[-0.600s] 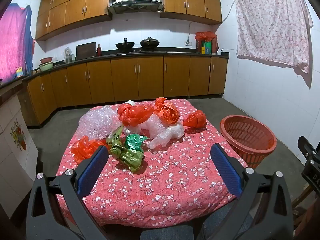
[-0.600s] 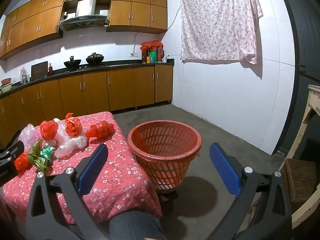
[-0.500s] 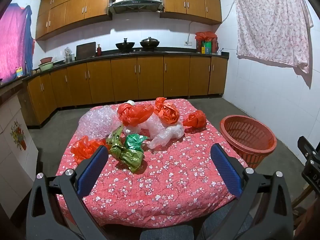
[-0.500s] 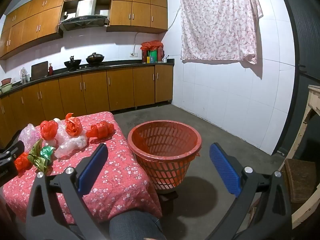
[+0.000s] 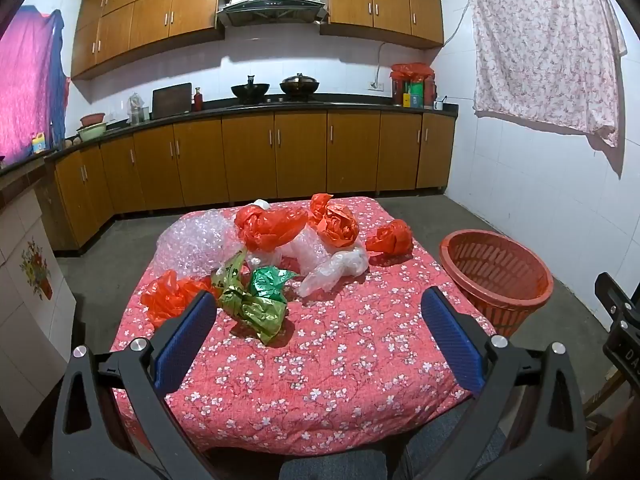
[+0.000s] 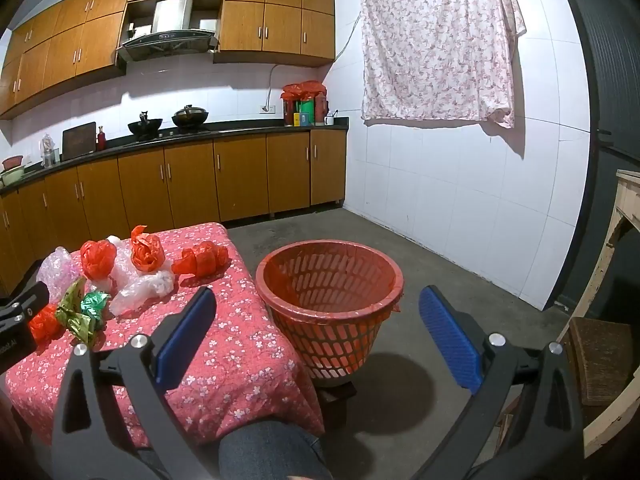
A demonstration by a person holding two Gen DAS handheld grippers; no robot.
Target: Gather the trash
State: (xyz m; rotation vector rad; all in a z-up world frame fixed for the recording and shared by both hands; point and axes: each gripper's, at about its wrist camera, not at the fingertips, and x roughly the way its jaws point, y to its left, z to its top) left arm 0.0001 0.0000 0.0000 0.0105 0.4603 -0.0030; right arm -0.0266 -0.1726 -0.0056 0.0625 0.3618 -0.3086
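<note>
Left wrist view: the left gripper (image 5: pixel 318 330) is hovering with its fingers spread wide and nothing between them. Crumpled plastic bags (image 5: pixel 272 226) are all lying on the floral tabletop (image 5: pixel 320 380); the green bag (image 5: pixel 256 300) is stretching diagonally toward the camera.

Right wrist view: the right gripper (image 6: pixel 316 330) is likewise gaping and carrying nothing, facing the upright red basket (image 6: pixel 328 300), which is looking empty, so collecting seems not yet begun.

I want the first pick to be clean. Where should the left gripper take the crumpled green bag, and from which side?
Grip the green bag at its raised crumpled middle, coming from the near table edge, slightly above. It lies nearest the open left gripper, with bare tablecloth in front.
</note>
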